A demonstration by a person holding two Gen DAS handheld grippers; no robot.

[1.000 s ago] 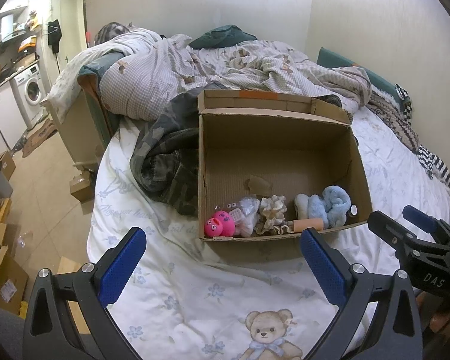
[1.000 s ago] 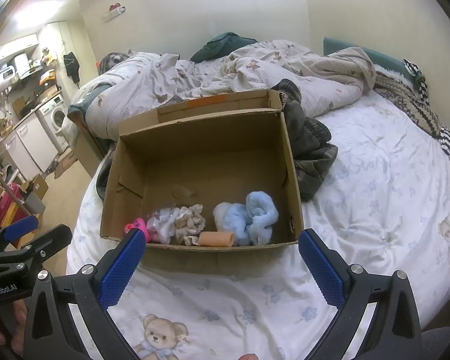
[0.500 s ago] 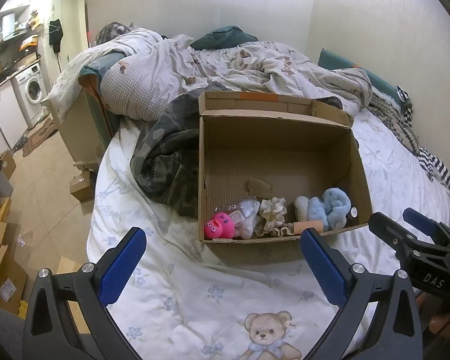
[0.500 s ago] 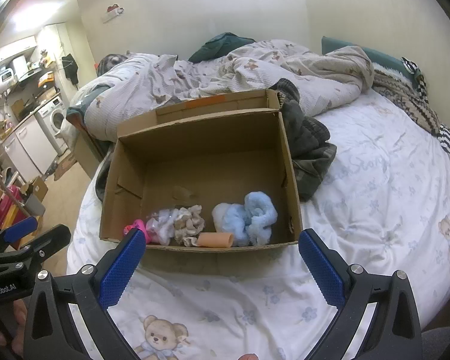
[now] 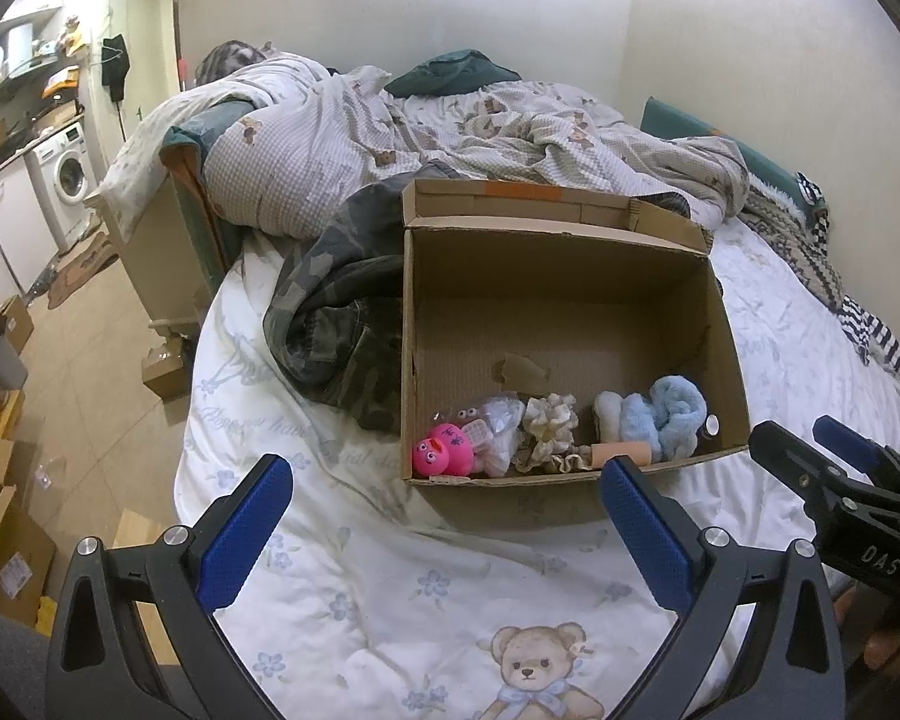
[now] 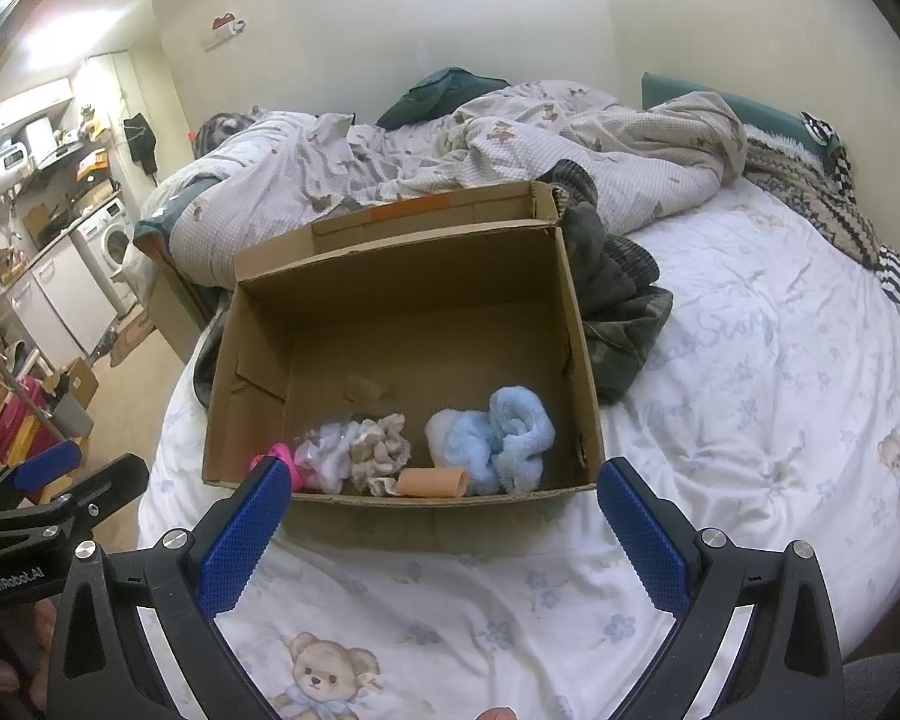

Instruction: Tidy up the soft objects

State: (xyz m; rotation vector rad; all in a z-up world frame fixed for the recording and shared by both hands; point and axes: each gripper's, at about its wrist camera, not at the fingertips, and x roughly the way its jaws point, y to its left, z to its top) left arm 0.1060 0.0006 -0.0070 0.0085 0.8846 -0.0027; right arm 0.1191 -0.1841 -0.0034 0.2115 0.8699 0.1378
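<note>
Left gripper (image 5: 444, 507) and right gripper (image 6: 438, 507) hover side by side over the white teddy-print bedsheet (image 5: 390, 588), jaws wide apart, holding nothing. Body labels: "DAS" (right), "GenRobot.AI" (left). Soft items, incl. pale blue fluffy socks (image 6: 504, 441), line the near wall of the open brown cardboard box (image 6: 402, 294); the box's far half is bare.

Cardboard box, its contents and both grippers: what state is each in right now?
Cardboard box: open, flaps up, on bed.
Blue fluffy cloth: bunched in box.
Pink toy: inside, near corner.
Beige scrunchie: crumpled in box.
Left gripper: open, empty.
Right gripper: open, empty.
</note>
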